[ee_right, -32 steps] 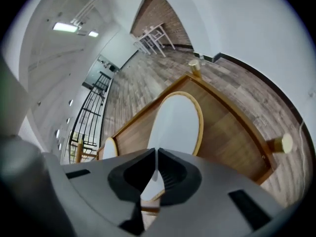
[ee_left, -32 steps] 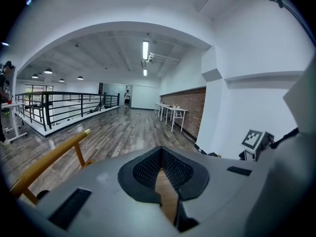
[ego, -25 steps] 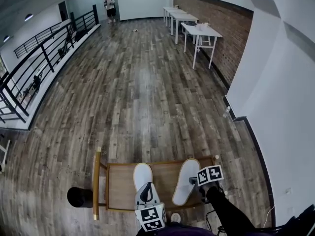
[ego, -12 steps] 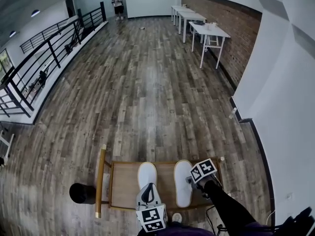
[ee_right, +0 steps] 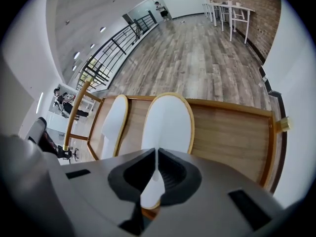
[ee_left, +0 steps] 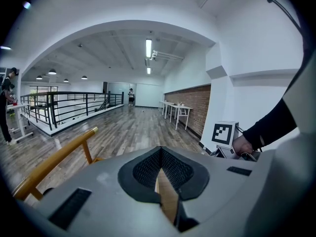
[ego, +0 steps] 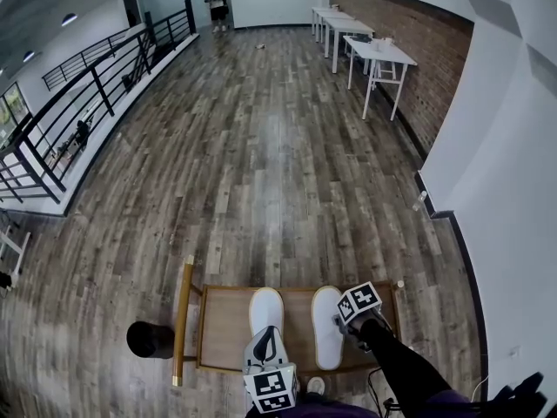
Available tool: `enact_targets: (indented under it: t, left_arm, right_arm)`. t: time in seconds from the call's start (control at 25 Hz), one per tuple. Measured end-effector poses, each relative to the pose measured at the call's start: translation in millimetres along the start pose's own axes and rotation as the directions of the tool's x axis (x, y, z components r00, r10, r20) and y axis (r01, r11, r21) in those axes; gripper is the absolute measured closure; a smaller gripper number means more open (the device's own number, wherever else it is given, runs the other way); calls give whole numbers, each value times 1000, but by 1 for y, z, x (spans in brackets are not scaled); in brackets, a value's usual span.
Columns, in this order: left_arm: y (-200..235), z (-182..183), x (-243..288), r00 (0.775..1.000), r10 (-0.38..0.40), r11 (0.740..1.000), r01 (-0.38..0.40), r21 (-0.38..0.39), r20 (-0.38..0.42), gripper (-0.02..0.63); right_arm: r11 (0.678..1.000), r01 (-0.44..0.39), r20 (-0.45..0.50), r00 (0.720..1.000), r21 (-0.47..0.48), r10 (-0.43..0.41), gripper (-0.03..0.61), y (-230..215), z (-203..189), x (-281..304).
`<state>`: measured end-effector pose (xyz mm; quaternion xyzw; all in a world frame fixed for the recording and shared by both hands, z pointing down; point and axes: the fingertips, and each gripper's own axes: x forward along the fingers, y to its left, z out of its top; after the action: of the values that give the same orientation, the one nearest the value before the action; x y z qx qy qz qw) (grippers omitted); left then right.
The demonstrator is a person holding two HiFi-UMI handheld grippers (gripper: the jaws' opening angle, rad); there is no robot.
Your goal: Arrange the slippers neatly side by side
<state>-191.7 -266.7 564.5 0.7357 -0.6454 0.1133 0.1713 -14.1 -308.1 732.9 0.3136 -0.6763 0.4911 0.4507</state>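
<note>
The left gripper hung over the near end of the left slipper, its jaws pressed together with nothing seen between them. That slipper lay toe-away on the wooden bench and had not shifted. Just beside it, the right slipper had changed. A second earlier it sat slanted, toe leaning off to the right; it now lay straight, parallel to its partner, with a narrow strip of bench between them. The right gripper was clamped on this slipper's near end and appeared to have swung it round. The pair looked nearly arranged, and letting go seemed the main step left.
</note>
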Motion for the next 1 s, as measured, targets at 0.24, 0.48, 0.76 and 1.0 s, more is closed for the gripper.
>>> enact_targets:
  t: [0.24, 0.48, 0.76, 1.0]
  left_arm:
    - [10, 9, 4, 1000, 14, 1000, -15, 9, 11, 612]
    - [14, 3, 6, 1000, 0, 1000, -1, 3, 7, 612]
    - [17, 0, 4, 1000, 1, 1000, -1, -15, 3, 612]
    - [41, -9, 7, 998, 59, 996, -60, -64, -7, 612]
  right_arm:
    - [1000, 5, 14, 1000, 26, -6, 565, -4, 5, 8]
    - [998, -3, 73, 997, 67, -2, 563, -4, 10, 8]
    - [998, -44, 96, 995, 55, 38, 526, 2, 9, 0]
    - [997, -31, 188, 982, 73, 17, 526, -4, 17, -25]
